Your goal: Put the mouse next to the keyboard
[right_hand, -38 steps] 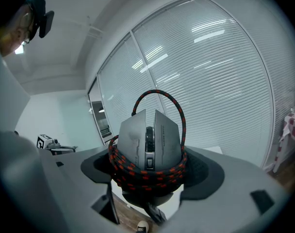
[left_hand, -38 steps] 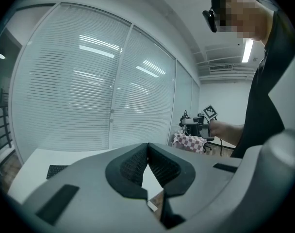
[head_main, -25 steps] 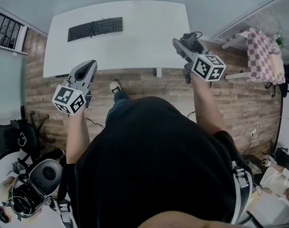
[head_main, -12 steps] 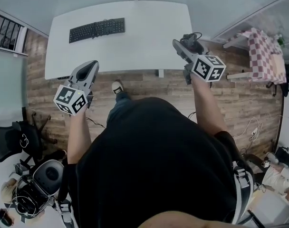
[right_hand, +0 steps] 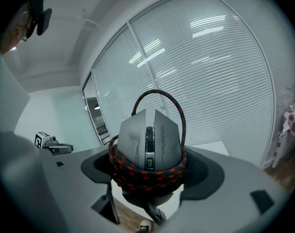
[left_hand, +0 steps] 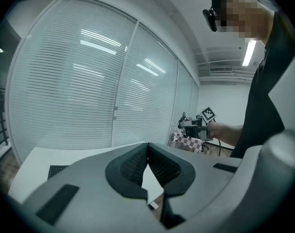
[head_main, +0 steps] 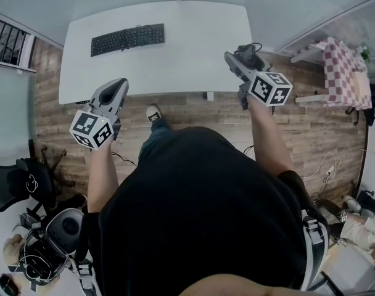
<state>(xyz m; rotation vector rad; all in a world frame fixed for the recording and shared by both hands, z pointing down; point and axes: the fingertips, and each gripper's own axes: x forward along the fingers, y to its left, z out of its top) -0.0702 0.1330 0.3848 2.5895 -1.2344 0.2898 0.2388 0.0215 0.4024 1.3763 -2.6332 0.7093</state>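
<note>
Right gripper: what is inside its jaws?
A grey mouse, its red-and-black cable coiled around it. The coil covers the mouse's lower body, so its underside cannot be seen.

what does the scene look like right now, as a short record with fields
left gripper: shut, empty, near the table's front edge
right gripper: shut on mouse, near the table's right edge
mouse: grey, red-and-black braided cable wound round it
keyboard: black, on the far left part of the table
table: white
task state: mouse not yet beside keyboard
</note>
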